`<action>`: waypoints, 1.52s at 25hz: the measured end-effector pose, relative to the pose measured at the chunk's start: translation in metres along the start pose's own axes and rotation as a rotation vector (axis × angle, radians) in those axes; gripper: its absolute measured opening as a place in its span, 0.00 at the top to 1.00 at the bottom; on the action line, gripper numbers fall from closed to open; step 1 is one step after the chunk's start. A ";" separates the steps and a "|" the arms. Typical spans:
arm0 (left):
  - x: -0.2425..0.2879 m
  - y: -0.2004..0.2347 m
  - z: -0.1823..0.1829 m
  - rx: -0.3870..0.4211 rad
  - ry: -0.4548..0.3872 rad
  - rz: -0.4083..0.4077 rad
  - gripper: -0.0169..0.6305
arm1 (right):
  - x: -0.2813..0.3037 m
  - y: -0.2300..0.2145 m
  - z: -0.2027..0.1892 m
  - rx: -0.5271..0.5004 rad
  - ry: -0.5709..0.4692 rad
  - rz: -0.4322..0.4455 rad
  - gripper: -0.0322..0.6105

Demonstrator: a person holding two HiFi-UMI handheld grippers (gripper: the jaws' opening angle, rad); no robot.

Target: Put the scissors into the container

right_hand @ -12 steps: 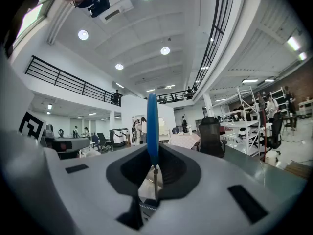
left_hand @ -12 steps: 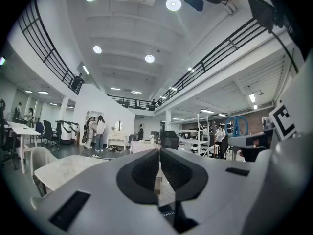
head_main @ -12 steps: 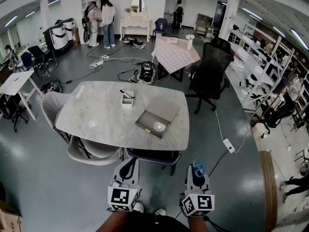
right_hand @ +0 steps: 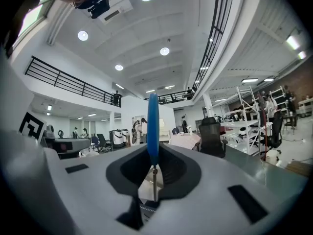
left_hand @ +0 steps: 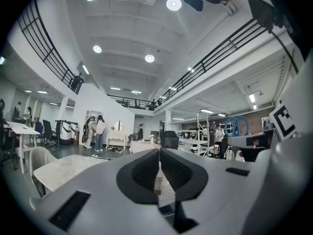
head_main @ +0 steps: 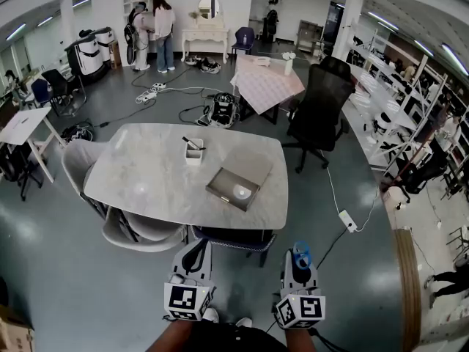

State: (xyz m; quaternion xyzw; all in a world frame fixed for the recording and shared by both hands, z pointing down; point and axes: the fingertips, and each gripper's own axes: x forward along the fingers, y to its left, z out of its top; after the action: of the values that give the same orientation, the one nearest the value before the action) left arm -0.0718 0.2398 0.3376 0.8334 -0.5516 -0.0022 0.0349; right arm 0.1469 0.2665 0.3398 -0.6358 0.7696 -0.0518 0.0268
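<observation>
The scissors [head_main: 301, 255] have bright blue looped handles and a thin grey metal blade end. In the right gripper view they are edge-on: a narrow blue strip [right_hand: 152, 126] standing straight up the middle of the picture, with the metal part running down from it into the gap between the jaws. Their long axis lies in line with the gripper, with the handles out past the jaw tips and the blades back inside. In the head view the blue loops sit at the front tip of the gripper, on the side toward the table. From the left gripper view both loops [left_hand: 236, 125] show side by side.

The right gripper [head_main: 297, 266] has its jaws closed on the blade end, holding the scissors low in front of the person, short of the table's near edge. Beside it, the left gripper [head_main: 192, 259] has its jaws pressed together with only a thin slit between them and nothing held; its own view [left_hand: 159, 155] shows the same.

Ahead stands a grey marble-look table [head_main: 146, 167]. Near its middle is the small white container [head_main: 193, 153], with dark items sticking out of it, well apart from the scissors. Just nearer and to the right lies a flat brown tray [head_main: 242, 169] with a white round thing in one corner. A black office chair [head_main: 319, 108] stands beyond the table's right end.
</observation>
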 end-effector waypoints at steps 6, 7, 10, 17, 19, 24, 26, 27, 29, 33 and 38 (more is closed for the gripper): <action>0.006 0.009 0.001 -0.001 0.008 -0.008 0.94 | 0.009 0.006 0.001 -0.001 0.004 -0.005 0.90; 0.007 0.011 0.002 -0.001 0.009 -0.010 0.94 | 0.012 0.007 0.000 -0.001 0.006 -0.008 0.90; 0.012 0.018 0.004 0.003 0.007 -0.023 0.94 | 0.019 0.012 0.000 0.000 0.006 -0.013 0.90; 0.020 0.037 -0.002 0.015 0.021 -0.049 0.94 | 0.027 0.018 -0.013 0.026 0.003 -0.043 0.90; 0.025 0.041 -0.004 0.015 0.026 -0.051 0.94 | 0.036 0.019 -0.015 0.029 0.006 -0.044 0.90; 0.045 0.053 -0.008 0.016 0.033 -0.045 0.94 | 0.061 0.017 -0.016 0.030 -0.002 -0.037 0.90; 0.057 0.055 -0.009 0.012 0.037 -0.042 0.94 | 0.074 0.013 -0.015 0.028 0.001 -0.031 0.90; 0.064 0.056 -0.009 0.010 0.037 -0.040 0.94 | 0.081 0.010 -0.014 0.027 0.003 -0.028 0.90; 0.081 0.058 -0.008 0.006 0.036 -0.040 0.94 | 0.097 0.003 -0.014 0.028 0.004 -0.025 0.90; 0.120 0.064 -0.013 0.001 0.039 -0.032 0.94 | 0.134 -0.014 -0.017 0.034 0.010 -0.017 0.90; 0.171 0.065 -0.015 -0.002 0.057 -0.028 0.94 | 0.181 -0.042 -0.013 0.040 0.015 -0.007 0.90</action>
State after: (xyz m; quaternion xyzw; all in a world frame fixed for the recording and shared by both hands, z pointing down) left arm -0.0645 0.0585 0.3626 0.8408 -0.5386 0.0202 0.0514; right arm 0.1526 0.0820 0.3619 -0.6374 0.7664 -0.0720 0.0339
